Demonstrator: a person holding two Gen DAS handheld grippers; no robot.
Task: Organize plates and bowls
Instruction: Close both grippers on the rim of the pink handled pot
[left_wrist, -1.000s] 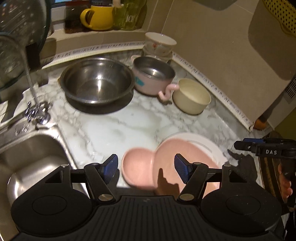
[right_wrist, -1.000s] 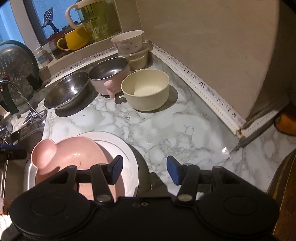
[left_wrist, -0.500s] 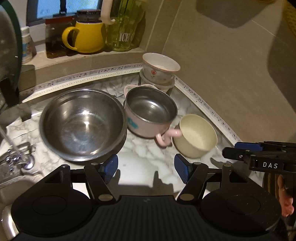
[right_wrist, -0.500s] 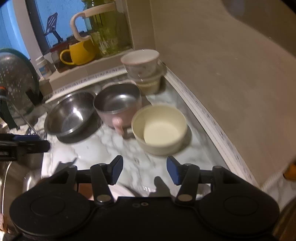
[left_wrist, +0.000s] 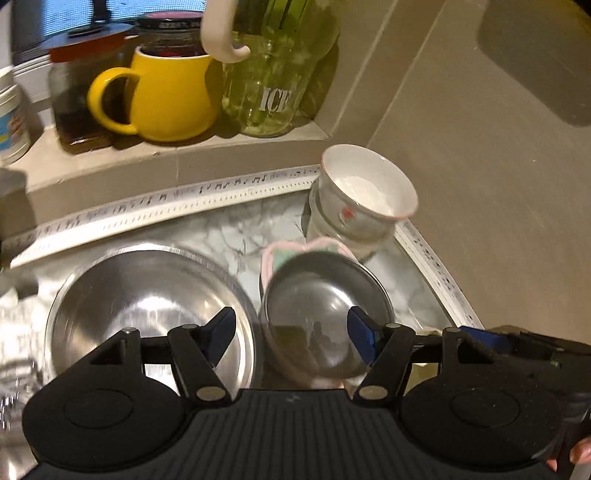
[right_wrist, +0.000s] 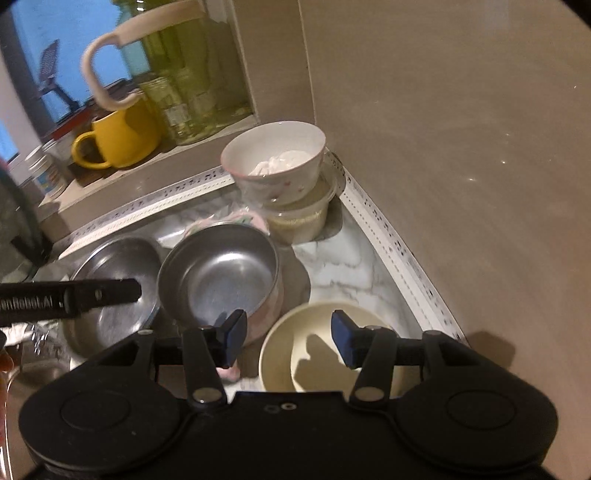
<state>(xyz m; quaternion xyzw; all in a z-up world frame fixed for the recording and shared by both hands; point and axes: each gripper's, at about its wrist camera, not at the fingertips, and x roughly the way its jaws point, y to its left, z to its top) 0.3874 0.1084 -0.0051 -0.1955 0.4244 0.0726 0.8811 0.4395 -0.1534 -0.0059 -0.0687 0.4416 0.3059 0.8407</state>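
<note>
Left gripper (left_wrist: 291, 334): fingers spread, nothing between them; hovers above the pink pot's near rim.
Right gripper (right_wrist: 286, 338): fingers spread, empty; poised over the cream bowl's near rim, left pad (right_wrist: 232, 334) close to the pot's wall.
Pink pot (left_wrist: 325, 317): steel-lined, pink outside, upright; the landmark here.
Steel bowl (left_wrist: 147, 306): just left of the pot, rims nearly touching.
Cream bowl (right_wrist: 325, 350): just right of the pot and nearer the camera, upright, empty.
White bowl (right_wrist: 275, 166): behind the pot, in the counter corner, perched on a clear lidded tub (right_wrist: 299, 218) (something white inside the bowl, can't tell what).
Sill: above and behind the pot; yellow mug (left_wrist: 166, 99), glass jar marked ICE (left_wrist: 273, 74).
Step in hand: judged as approach, both grippers closing on the bowl cluster, nothing gripped yet.
Next move calls for: picking one rim (cream bowl for the right, pot for the left looks likeliest), lowering so one finger goes inside the wall and one outside, then pinching; neighbours sit close, so a clean vertical lift.
</note>
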